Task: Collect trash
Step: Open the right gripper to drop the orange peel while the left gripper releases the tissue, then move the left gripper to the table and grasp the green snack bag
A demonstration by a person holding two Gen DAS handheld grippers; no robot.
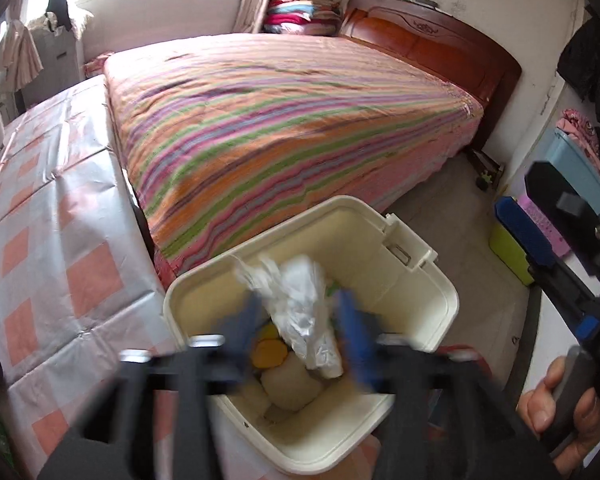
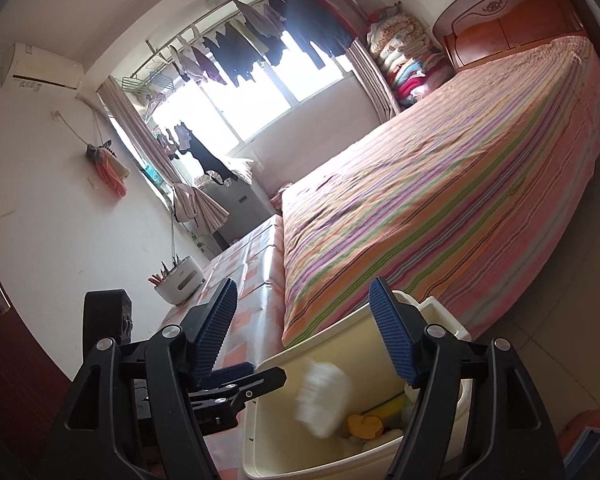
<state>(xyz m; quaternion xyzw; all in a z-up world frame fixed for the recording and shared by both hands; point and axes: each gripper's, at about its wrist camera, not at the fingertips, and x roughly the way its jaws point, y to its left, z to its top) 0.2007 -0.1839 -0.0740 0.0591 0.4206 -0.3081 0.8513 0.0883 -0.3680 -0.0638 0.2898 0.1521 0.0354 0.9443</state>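
Over the cream trash bin [image 1: 420, 276] beside the striped bed [image 1: 284, 128], the left gripper [image 1: 300, 320] has parted jaws flanking a crumpled white plastic bag [image 1: 300, 312], apparently dropping in, while the right gripper [image 2: 304, 320], spread empty, waits alongside.

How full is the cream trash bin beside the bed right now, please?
Partly full. The cream trash bin has no lid over its mouth, and crumpled white plastic, an orange-yellow piece and beige lumps lie inside, with bare inner wall above them.

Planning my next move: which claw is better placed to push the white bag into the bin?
Left. The left claw hangs open directly over the bin, white bag between its fingers; the right claw, also open, sits off to one side.
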